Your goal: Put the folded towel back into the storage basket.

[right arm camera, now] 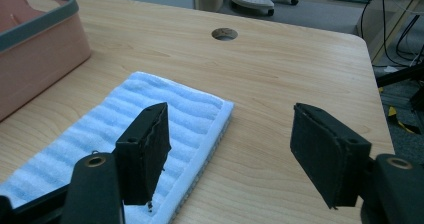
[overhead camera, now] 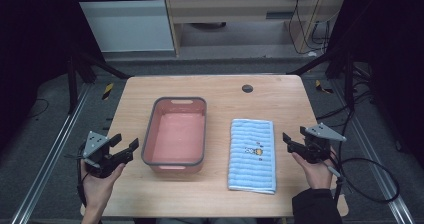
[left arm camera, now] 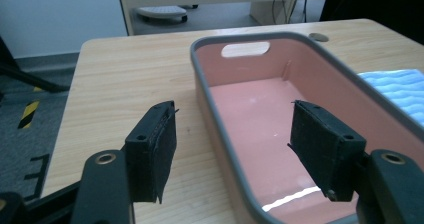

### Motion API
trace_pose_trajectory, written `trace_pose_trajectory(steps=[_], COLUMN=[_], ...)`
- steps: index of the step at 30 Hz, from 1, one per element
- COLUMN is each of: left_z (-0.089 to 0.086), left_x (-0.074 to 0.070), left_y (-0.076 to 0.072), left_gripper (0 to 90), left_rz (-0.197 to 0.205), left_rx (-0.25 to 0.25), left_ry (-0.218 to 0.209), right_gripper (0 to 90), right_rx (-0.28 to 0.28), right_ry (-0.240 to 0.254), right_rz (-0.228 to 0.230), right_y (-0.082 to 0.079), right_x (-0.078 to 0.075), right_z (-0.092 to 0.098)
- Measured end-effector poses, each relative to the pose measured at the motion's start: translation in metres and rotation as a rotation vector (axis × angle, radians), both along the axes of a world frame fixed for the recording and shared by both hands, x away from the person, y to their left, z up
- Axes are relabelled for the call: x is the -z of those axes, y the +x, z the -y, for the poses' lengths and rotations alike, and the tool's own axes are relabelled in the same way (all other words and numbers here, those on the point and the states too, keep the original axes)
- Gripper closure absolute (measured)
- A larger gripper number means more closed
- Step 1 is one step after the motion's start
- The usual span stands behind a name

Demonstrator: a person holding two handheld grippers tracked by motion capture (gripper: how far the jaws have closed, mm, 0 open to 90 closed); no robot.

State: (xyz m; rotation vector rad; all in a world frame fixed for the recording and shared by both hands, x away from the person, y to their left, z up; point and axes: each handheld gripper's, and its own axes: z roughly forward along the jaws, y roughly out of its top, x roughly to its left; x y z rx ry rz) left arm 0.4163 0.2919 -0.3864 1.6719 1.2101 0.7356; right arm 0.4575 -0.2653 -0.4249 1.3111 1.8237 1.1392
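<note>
A pink tub with a grey rim (overhead camera: pixel 148 134) stands empty at the middle of the wooden table; in the left gripper view its rim (left arm camera: pixel 220 134) runs between my jaws. To its right lies a folded blue striped towel (overhead camera: pixel 252 154) with a small yellow print, also seen as a ribbed towel (right arm camera: pixel 120 129). My left gripper (overhead camera: pixel 125 145) is held at the table's left edge, open and empty, pointing toward the tub. My right gripper (overhead camera: pixel 296 137) hovers just right of the towel, open, nothing between its pads (right arm camera: pixel 330 154).
A round cable hole (overhead camera: pixel 247 88) sits in the table's far part. Bare wood (right arm camera: pixel 280 84) lies beyond the towel. Metal frame rails run along both sides of the table, and cables trail on the floor at the right.
</note>
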Motion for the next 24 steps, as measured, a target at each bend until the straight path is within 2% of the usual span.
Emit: trace_pose_trajectory(steps=[5, 14, 24], left_z=[0.012, 0.032, 0.051], left_x=[-0.005, -0.007, -0.006], left_y=[-0.005, -0.008, -0.008], left_gripper=[35.2, 36.3, 38.1], left_rz=[0.011, 0.025, 0.037], left_rx=[0.023, 0.058, 0.088], left_ry=[0.004, 0.013, 0.019], right_gripper=[33.4, 32.9, 35.3], right_rx=[-0.005, -0.003, -0.032], right_ry=[-0.007, 0.011, -0.016], right_rz=[0.002, 0.008, 0.004], right_y=[0.000, 0.001, 0.001], right_x=[-0.003, -0.006, -0.008], right_z=[-0.001, -0.002, -0.005])
